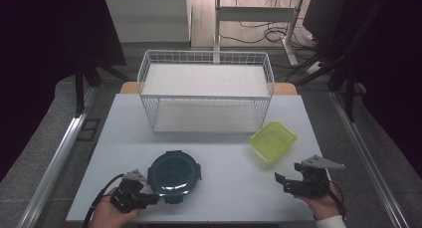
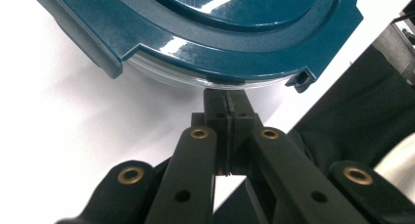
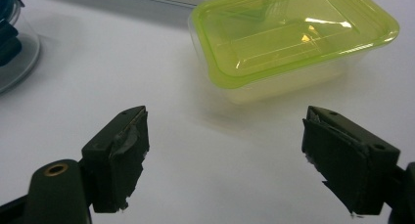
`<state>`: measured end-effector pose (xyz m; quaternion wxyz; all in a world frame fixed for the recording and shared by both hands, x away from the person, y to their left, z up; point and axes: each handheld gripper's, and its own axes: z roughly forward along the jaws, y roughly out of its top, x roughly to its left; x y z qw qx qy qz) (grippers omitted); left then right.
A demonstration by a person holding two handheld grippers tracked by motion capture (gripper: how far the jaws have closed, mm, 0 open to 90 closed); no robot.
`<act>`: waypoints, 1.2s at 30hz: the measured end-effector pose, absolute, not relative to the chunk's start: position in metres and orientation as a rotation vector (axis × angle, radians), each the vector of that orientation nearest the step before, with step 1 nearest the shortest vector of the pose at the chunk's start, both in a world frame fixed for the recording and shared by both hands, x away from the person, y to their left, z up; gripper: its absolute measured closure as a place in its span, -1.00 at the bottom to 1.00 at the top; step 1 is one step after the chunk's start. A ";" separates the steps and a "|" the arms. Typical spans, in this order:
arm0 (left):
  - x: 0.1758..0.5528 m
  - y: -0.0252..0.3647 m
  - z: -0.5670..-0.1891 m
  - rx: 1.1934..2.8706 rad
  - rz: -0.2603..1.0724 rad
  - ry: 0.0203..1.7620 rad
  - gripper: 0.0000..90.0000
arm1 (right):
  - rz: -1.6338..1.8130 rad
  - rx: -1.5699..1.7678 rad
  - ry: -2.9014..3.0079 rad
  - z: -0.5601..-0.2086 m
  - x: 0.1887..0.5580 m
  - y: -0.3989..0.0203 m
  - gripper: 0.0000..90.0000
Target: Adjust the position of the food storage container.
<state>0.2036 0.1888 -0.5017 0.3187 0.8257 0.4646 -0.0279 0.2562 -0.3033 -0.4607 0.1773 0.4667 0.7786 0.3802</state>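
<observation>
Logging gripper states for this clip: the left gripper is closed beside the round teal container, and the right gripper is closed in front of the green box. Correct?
Not quite. The right gripper is open, its jaws wide apart in the right gripper view, short of the green box. The left gripper is closed beside the round teal container.
</observation>
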 end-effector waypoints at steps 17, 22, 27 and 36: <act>0.234 0.166 -0.501 2.202 -0.095 1.171 1.00 | 1.071 1.318 2.214 -0.462 0.256 -0.302 -0.62; 0.235 0.165 -0.503 2.199 -0.102 1.168 1.00 | 1.069 1.315 2.215 -0.462 0.256 -0.302 -0.61; 0.224 0.171 -0.497 2.174 -0.099 1.157 1.00 | 1.071 1.312 2.212 -0.461 0.255 -0.302 -0.61; 0.228 0.205 -0.477 2.065 0.024 1.250 1.00 | 1.071 1.313 2.203 -0.461 0.255 -0.302 -0.61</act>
